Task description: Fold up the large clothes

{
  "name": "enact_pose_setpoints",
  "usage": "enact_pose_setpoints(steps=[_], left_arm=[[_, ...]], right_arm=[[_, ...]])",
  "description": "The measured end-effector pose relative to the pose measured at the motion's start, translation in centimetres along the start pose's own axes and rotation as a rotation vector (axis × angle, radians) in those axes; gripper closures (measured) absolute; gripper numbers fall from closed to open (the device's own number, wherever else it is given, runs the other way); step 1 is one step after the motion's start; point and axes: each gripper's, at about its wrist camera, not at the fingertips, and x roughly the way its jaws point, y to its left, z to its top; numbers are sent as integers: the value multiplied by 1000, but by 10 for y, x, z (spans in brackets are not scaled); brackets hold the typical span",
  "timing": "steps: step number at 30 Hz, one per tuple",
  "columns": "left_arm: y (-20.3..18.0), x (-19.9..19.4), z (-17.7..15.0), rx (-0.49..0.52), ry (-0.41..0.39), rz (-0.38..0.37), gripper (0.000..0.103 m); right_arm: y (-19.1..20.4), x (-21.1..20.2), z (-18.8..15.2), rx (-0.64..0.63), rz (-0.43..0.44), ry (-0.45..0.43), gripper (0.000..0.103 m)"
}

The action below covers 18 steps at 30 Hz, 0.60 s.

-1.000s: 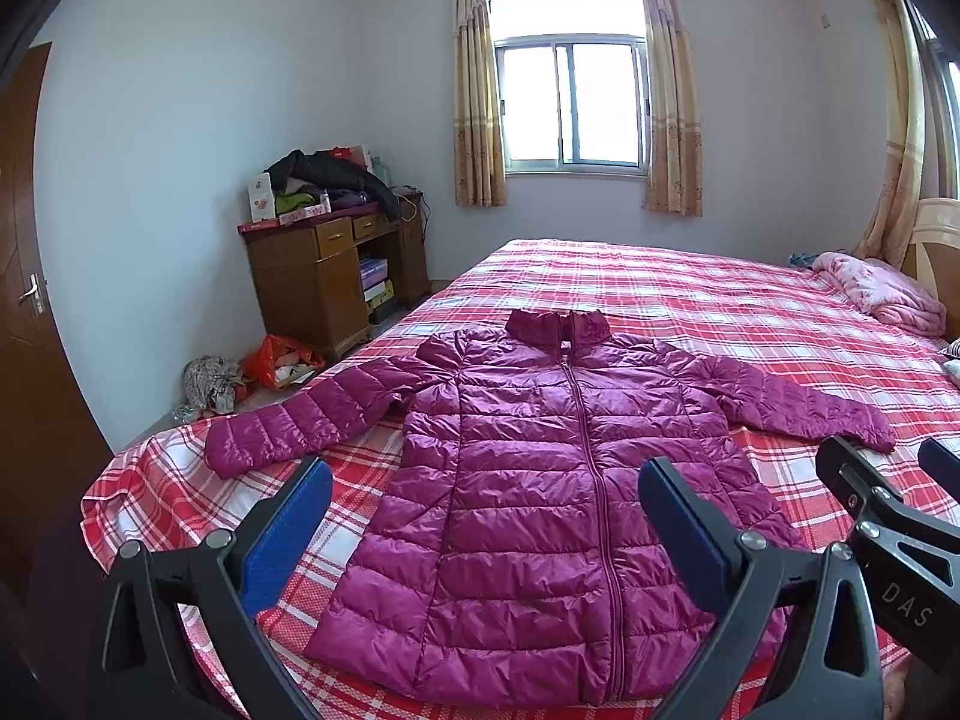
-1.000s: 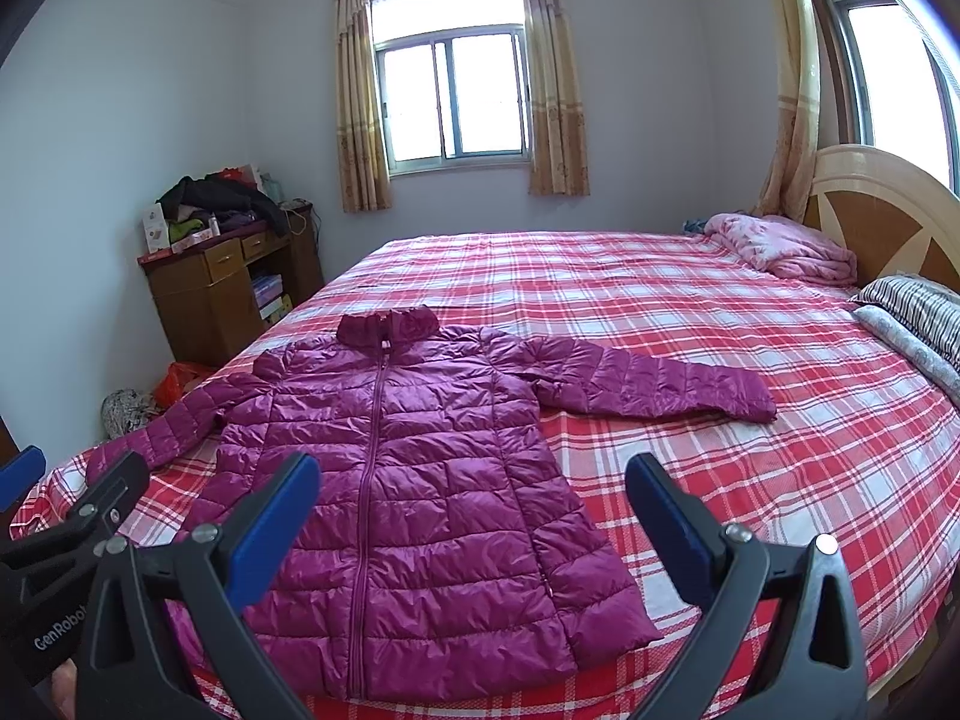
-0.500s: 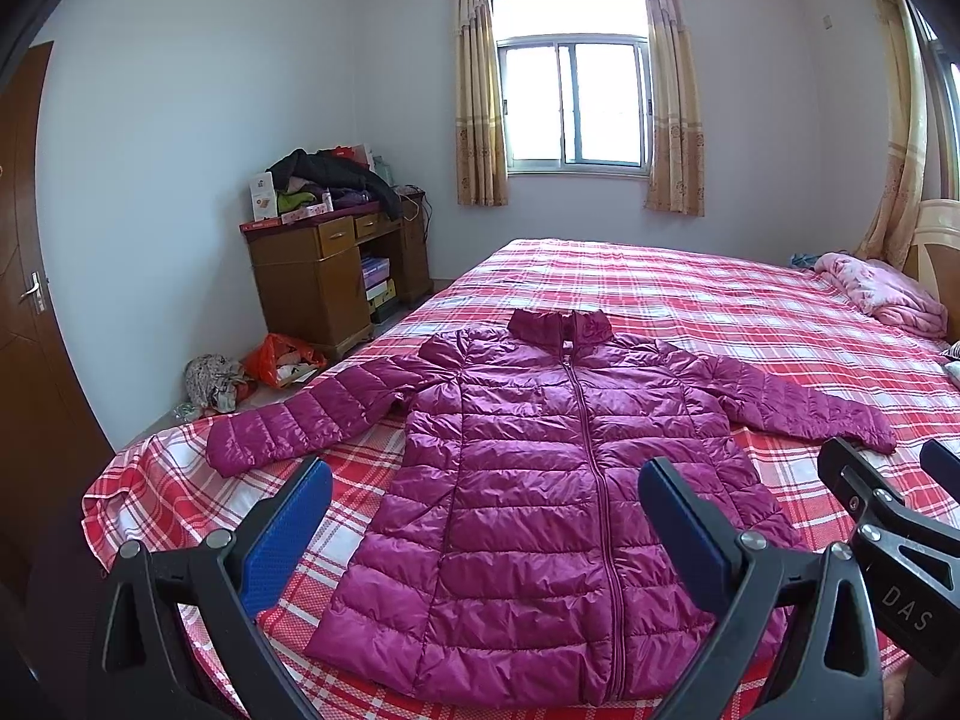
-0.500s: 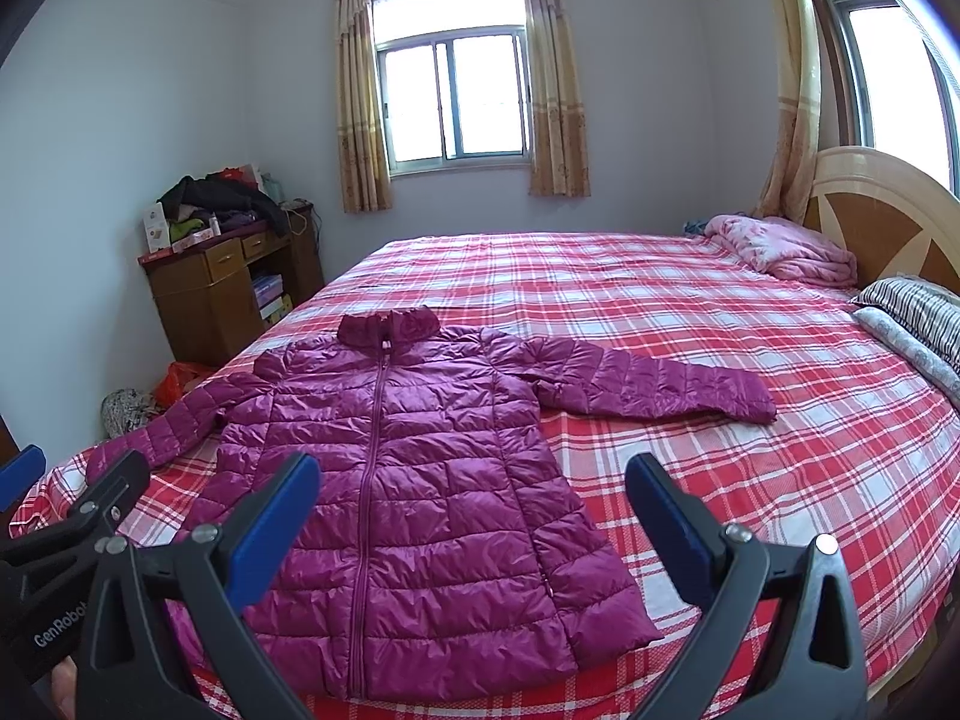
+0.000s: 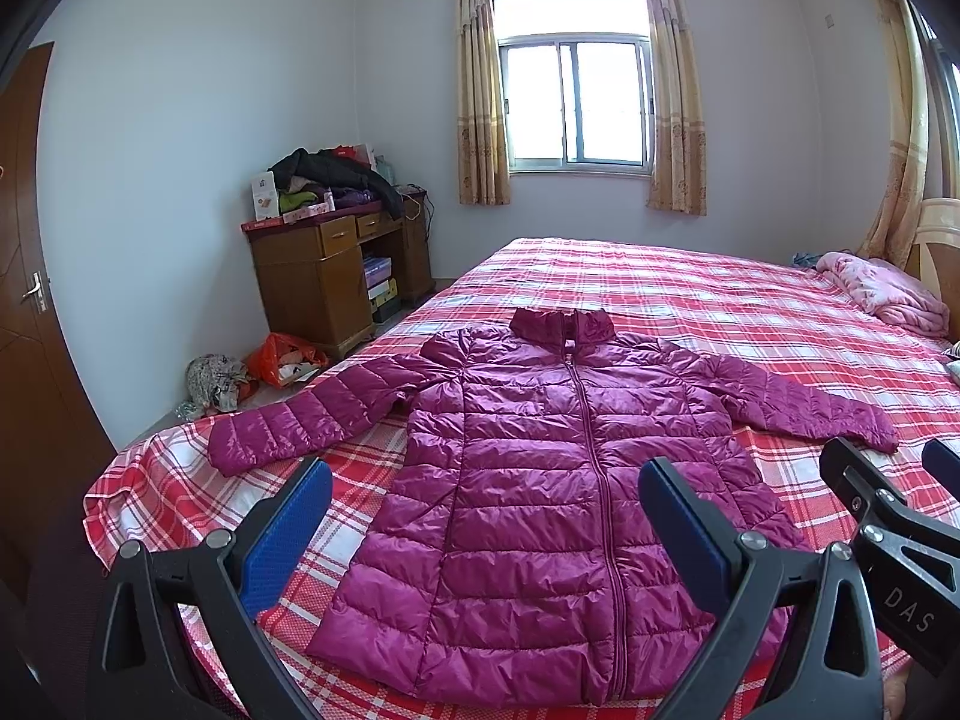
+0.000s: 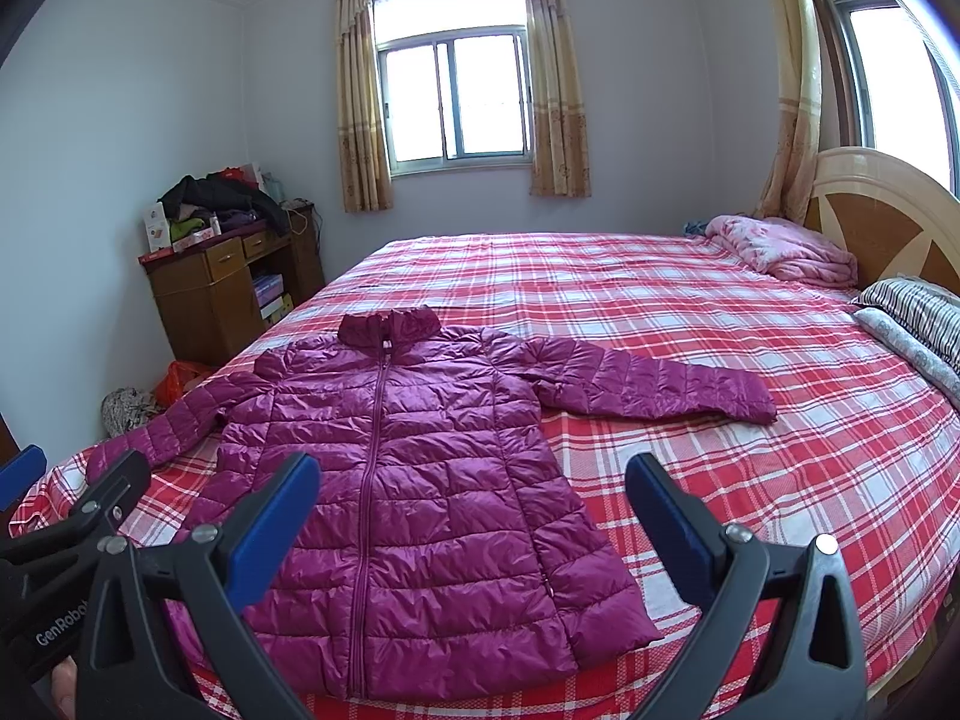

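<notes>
Left wrist: jacket (image 5: 540, 480) flat on bed (image 5: 690, 300), apparently zipped.

One jacket (image 5: 558, 480), one bed (image 5: 690, 300), two pillows (image 6: 918, 324), one desk (image 5: 312, 276).

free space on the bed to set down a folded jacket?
Bare sheet between the jacket collar and the far edge, and right of its sleeve toward the pillows. Crowded: pink blanket corner by the headboard.
</notes>
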Motion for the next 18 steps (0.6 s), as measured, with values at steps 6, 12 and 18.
enact_pose_setpoints(steps=[6,12,18], left_arm=[[0,0,0,-1,0,0,1],[0,0,-1,0,1,-2,1],[-1,3,-3,0,11,4,1]], right_arm=[[0,0,0,-1,0,-1,0],[0,0,1,-3,-1,-2,0],[-1,3,0,-3,-1,5,0]])
